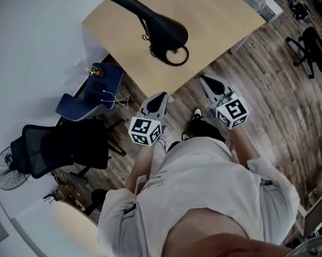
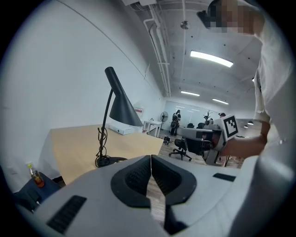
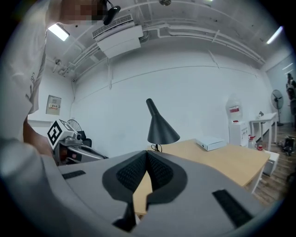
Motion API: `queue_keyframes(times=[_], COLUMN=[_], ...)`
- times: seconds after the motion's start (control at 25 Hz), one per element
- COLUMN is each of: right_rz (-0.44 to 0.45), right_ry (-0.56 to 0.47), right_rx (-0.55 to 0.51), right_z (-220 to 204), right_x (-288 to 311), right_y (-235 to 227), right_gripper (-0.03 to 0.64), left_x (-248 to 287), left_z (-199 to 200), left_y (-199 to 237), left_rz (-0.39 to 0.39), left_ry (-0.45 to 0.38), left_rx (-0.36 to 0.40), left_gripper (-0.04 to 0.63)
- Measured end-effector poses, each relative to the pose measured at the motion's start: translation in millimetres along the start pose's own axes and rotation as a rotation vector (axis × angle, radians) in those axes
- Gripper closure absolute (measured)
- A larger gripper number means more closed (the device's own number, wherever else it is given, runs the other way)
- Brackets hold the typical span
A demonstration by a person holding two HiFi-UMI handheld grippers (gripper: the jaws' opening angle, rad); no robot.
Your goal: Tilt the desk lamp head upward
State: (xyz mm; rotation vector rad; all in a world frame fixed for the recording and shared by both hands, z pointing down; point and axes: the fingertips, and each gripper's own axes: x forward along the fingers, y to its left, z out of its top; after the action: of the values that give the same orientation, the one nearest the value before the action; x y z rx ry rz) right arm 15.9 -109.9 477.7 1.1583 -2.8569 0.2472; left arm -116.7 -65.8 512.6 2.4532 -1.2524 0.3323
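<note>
The lamp [image 1: 163, 30] is standing on the desk [image 1: 220, 23], close to the side where the person is. Its head [image 3: 162, 130] is pointing down, so it is not tilted up yet. The person is standing back from the lamp and holding both tools near the body. The left gripper [image 1: 161, 96] and the right gripper [image 1: 203, 79] are aiming at the lamp but are well apart from it. The fingers [image 2: 136, 175] of both are pressed together, with nothing between them. I think the person is lining up first, because the head is too far away to touch.
</note>
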Motion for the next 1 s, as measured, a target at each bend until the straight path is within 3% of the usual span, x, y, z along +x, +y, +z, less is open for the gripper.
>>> queue_keyframes(times=[0.4,0.72,1.0], right_rz=[0.087,0.108,0.103], right_ry=[0.011,0.029,0.039], right_rx=[-0.034,-0.052,-0.078], right_z=[-2,-8,-5], right_x=[43,56,62], right_y=[-42,-60,-63], right_gripper=[0.622,0.621,0.621], left_x=[58,101,145], left_z=[7,-17,-47], left_y=[33,55,88], left_rz=[0.056,0.072,0.064], left_ry=[0.009,0.071,0.15], left_rx=[-0.057,-0.03,-0.068], left_gripper=[0.58,0.58,0.58])
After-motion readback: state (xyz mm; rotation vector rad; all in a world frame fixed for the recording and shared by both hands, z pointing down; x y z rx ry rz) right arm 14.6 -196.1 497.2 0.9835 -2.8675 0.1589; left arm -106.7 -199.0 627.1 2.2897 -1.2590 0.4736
